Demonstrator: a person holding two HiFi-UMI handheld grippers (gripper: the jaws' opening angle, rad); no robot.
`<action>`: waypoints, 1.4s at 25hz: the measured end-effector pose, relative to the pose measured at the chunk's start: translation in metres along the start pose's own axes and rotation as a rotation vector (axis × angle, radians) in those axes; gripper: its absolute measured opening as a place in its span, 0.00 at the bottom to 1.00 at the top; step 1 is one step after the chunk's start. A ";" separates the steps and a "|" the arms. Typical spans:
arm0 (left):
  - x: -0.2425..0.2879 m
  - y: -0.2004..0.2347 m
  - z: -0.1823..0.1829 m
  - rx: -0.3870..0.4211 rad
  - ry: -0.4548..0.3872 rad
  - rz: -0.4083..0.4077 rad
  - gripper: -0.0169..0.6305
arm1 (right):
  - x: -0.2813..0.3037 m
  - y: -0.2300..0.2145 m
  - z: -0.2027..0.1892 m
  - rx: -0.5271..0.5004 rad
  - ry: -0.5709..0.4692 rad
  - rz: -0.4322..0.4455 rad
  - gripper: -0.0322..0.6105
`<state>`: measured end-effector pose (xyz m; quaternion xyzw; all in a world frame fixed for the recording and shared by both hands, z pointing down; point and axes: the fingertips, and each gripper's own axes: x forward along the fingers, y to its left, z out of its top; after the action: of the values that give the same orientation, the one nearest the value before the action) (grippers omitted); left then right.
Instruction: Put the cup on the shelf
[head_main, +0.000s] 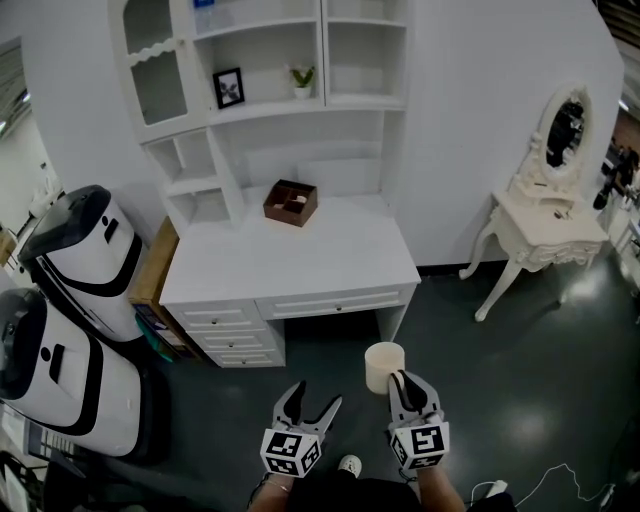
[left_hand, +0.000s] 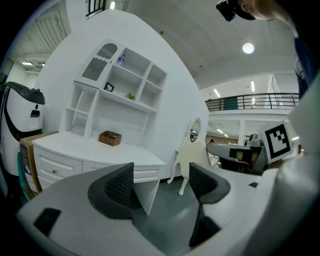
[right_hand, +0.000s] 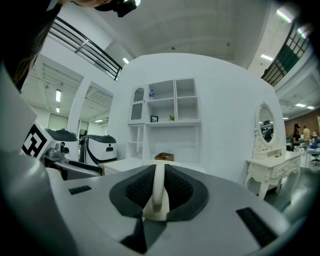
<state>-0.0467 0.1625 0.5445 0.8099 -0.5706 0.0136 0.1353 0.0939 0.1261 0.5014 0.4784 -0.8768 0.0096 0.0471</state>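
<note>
Cup (head_main: 384, 365): cream, upright, carried in the air above the dark floor, in front of the white desk and well apart from it.
Right gripper (head_main: 403, 383): fingers (right_hand: 136, 189) nearly closed, pinching a thin cream part of the cup between the pads; whether that part is wall or handle cannot be told.
Left gripper (head_main: 316, 396): fingers (left_hand: 117, 186) spread apart, nothing between them; it is held beside the right gripper.
Shelf (head_main: 265, 108): white hutch standing on the tabletop (head_main: 300, 262); the middle board bears a picture frame (head_main: 228, 87) and a small plant (head_main: 302, 78), while the bay to their right looks bare.
Wooden box (head_main: 290, 202): on the tabletop, beneath the hutch.
Step in hand: approach, as judged; the cup is grasped and lifted but not yet near the shelf.
Next move: the right gripper needs to carry the cup over the tabletop, raise it to a free board, keep it upright, set the base flat, and only then open the fingers.
Caution: the pinch is narrow, so the cup may swing or tilt.
</note>
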 end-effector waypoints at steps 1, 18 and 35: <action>0.005 -0.003 -0.001 -0.002 0.001 0.002 0.56 | 0.002 -0.006 -0.002 0.000 0.003 0.001 0.14; 0.063 -0.005 -0.011 -0.016 0.042 -0.016 0.56 | 0.033 -0.042 -0.010 0.007 0.014 -0.002 0.14; 0.238 0.079 0.049 -0.007 0.015 -0.041 0.56 | 0.193 -0.130 0.010 -0.013 0.023 -0.048 0.14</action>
<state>-0.0436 -0.0925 0.5550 0.8210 -0.5527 0.0149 0.1425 0.0981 -0.1068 0.5052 0.4989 -0.8645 0.0082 0.0604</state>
